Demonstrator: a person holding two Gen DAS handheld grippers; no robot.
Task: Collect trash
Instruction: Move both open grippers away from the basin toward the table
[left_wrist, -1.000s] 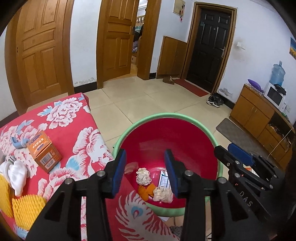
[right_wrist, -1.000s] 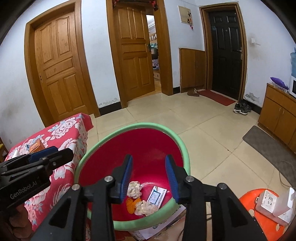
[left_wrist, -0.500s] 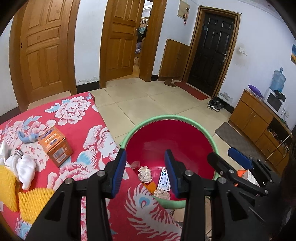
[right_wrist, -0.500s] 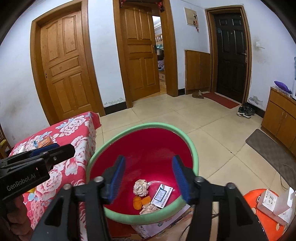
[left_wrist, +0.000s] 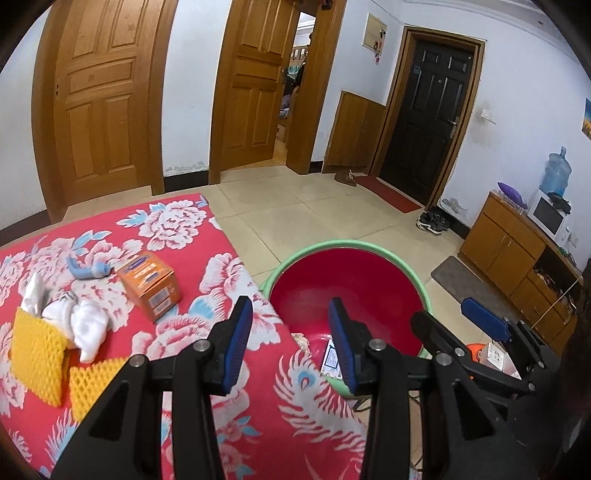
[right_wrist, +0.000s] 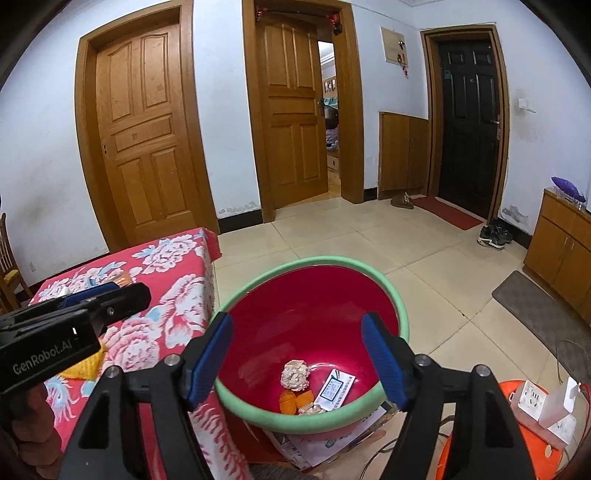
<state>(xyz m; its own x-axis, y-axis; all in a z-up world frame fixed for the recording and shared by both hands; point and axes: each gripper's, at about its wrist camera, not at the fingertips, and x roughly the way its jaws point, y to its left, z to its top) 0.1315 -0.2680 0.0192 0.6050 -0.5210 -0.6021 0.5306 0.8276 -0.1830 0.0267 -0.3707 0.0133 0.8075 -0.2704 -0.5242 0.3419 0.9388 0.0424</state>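
Observation:
A red basin with a green rim (right_wrist: 369, 273) (left_wrist: 273, 282) stands beside the table. It holds a crumpled paper ball (right_wrist: 294, 374), orange peel (right_wrist: 291, 402) and a small printed packet (right_wrist: 334, 390). On the red floral tablecloth (left_wrist: 229, 280) lie an orange box (left_wrist: 150, 290), a blue curved piece (left_wrist: 86, 270), white crumpled wrapping (left_wrist: 83, 325) and yellow foam nets (left_wrist: 35, 360). My left gripper (left_wrist: 291, 345) is open and empty over the table edge. My right gripper (right_wrist: 297, 363) is open and empty above the basin.
An orange stool (right_wrist: 517, 443) with a white power strip (right_wrist: 543, 410) stands to the right of the basin. Papers (right_wrist: 332, 443) lie under the basin. Tiled floor, wooden doors, a wooden cabinet (left_wrist: 517, 258) and a floor mat (right_wrist: 543, 317) lie beyond.
My left gripper has swung left and back from over the basin toward the table. My right gripper has opened wider and pulled back from the basin.

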